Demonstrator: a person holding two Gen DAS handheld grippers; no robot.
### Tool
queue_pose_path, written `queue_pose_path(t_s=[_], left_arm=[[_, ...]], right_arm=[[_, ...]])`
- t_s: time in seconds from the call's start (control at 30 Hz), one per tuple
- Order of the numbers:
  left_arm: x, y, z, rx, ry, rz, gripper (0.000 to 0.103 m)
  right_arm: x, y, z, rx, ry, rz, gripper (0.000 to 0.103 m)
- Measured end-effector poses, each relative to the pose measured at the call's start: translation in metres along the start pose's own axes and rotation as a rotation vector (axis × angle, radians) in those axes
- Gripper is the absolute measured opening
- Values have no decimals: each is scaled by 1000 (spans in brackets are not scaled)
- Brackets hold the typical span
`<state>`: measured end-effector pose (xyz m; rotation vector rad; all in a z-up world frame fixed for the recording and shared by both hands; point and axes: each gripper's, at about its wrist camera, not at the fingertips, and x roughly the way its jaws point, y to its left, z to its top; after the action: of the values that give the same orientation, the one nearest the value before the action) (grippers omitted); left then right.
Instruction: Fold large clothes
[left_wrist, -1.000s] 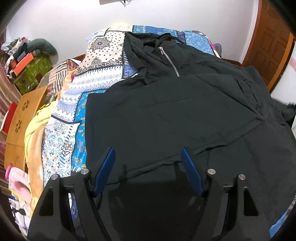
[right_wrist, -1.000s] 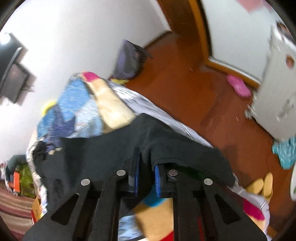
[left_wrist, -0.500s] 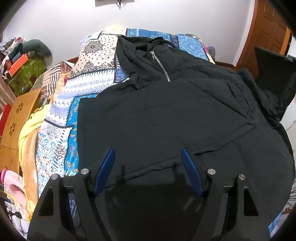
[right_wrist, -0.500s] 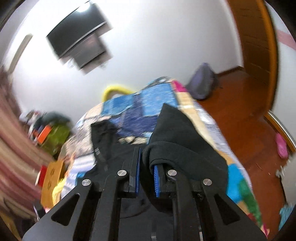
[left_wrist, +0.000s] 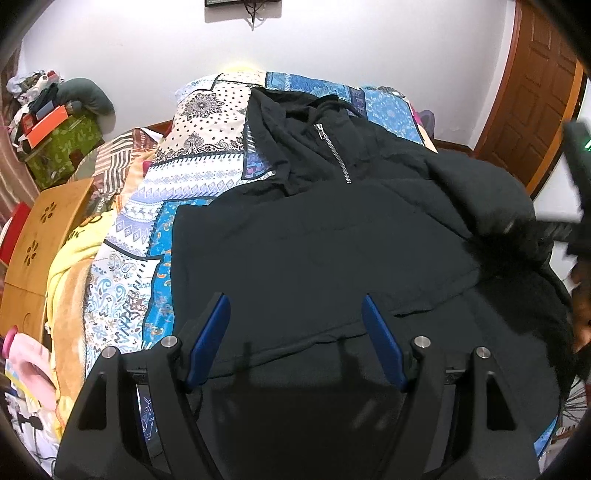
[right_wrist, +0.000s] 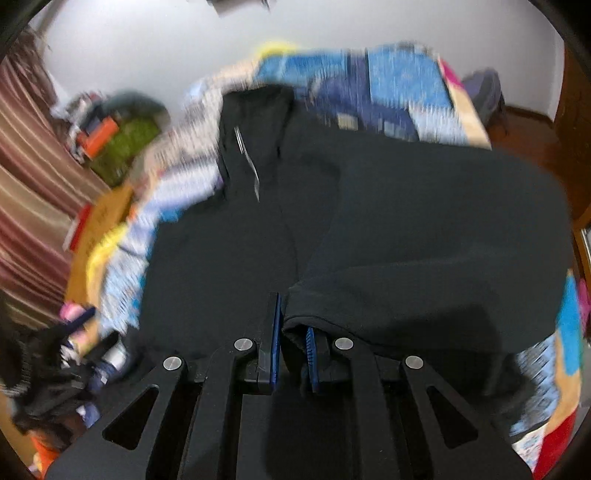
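Observation:
A large black zip hoodie (left_wrist: 325, 240) lies spread on a patterned blue and white bedspread (left_wrist: 147, 221), hood and zipper toward the far wall. My left gripper (left_wrist: 295, 325) is open and empty, hovering over the hoodie's lower hem. My right gripper (right_wrist: 293, 332) is shut on the black sleeve (right_wrist: 424, 221) and holds it folded over the hoodie's body (right_wrist: 229, 251). The right gripper's body shows at the right edge of the left wrist view (left_wrist: 578, 177).
A wooden folding table (left_wrist: 37, 240) and yellow blanket (left_wrist: 70, 280) lie left of the bed. A green box with clutter (left_wrist: 62, 144) stands at the far left. A wooden door (left_wrist: 532, 103) is at the right. Curtains (right_wrist: 29, 192) hang at the left.
My right gripper has swung the sleeve from the bed's right side up and over onto the hoodie's body. My left gripper has stayed open over the hem, shifting slightly.

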<state>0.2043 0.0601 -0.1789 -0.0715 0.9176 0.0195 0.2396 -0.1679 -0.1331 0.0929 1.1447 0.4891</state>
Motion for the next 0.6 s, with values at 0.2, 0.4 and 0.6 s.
queue_pose_path(t_s=[0.2,0.4,0.6], left_arm=[[-4,-4,-1,10,-11,1,73],[-5,-12,1,25,-20,1,73],[-7,-22,5,42,-29,-2,73]], right_arm=[[-6,-10,-5,29,36,5,14],[-32,-16,-10,74,46,74,38],[-67,-22,-19,91,-63,36,51]])
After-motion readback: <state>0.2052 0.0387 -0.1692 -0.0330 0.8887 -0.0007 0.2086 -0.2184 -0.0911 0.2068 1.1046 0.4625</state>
